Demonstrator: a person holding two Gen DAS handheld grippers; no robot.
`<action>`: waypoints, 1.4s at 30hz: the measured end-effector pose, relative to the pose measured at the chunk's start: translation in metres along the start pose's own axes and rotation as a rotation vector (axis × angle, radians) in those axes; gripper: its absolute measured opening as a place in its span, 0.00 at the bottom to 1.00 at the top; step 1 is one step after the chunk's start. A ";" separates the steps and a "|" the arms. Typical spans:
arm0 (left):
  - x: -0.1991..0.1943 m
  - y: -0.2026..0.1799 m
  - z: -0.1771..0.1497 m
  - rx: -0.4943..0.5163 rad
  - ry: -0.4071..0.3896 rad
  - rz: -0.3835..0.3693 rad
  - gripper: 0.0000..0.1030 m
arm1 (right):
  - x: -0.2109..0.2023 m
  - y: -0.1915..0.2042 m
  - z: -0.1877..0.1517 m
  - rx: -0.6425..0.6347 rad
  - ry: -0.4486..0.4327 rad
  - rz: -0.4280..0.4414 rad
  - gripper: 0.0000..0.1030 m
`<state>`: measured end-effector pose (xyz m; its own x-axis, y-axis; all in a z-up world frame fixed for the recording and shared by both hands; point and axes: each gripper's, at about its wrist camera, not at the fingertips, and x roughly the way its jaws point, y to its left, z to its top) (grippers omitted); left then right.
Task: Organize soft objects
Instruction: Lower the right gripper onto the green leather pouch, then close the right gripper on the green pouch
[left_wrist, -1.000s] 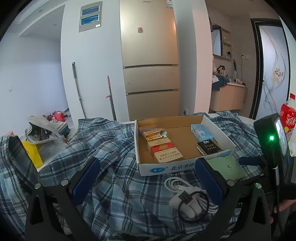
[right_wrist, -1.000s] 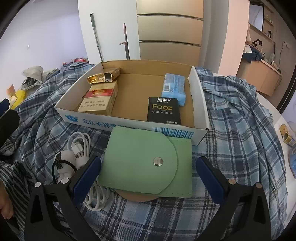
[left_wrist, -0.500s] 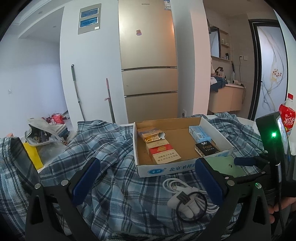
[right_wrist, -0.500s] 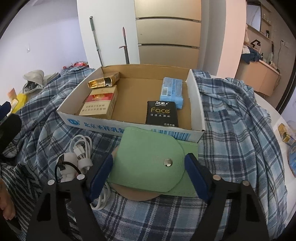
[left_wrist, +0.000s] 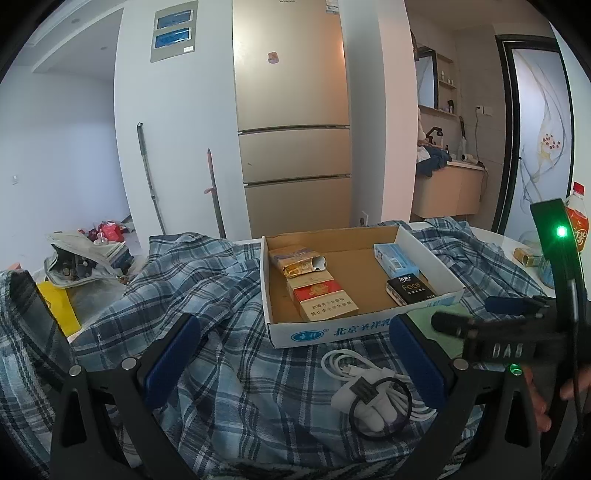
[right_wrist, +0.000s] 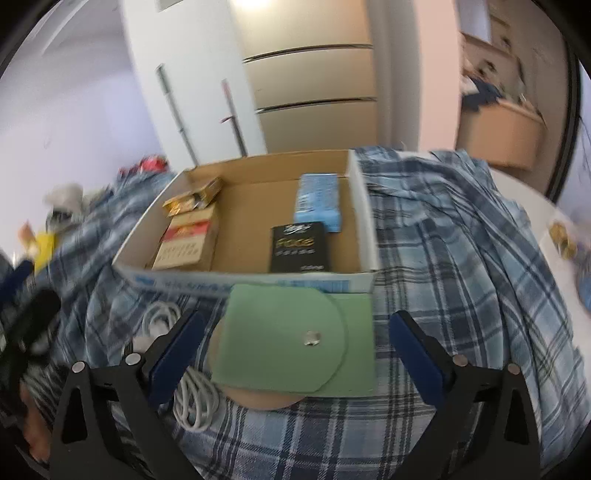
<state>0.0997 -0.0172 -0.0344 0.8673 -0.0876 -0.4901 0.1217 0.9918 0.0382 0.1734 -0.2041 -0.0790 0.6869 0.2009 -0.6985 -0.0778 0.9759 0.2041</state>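
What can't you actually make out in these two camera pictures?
- Tan thing under the green pouch: mostly covered by the pouch, right wrist view.
- Print on the cardboard box front: motion-blurred, right wrist view.
- Green pouch in the left wrist view: largely hidden behind the right hand-held gripper.

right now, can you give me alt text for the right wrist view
The open right gripper hovers over a green snap-flap pouch lying between its fingers on a blue plaid cloth, its jaws having just reopened. Behind the pouch, a shallow cardboard box holds cigarette packs and tissue packets; white cables lie left.
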 end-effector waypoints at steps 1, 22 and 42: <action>0.002 0.000 0.000 0.002 0.010 -0.004 1.00 | 0.004 -0.003 0.001 0.022 0.021 0.005 0.98; 0.020 0.001 -0.003 -0.005 0.109 -0.024 1.00 | 0.031 0.006 -0.005 -0.027 0.160 0.010 0.99; 0.033 -0.002 -0.006 0.008 0.194 -0.123 1.00 | 0.000 0.000 -0.001 -0.030 0.086 0.019 0.80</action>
<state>0.1257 -0.0215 -0.0558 0.7367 -0.1881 -0.6495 0.2254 0.9739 -0.0263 0.1727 -0.2039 -0.0798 0.6206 0.2248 -0.7512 -0.1128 0.9737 0.1981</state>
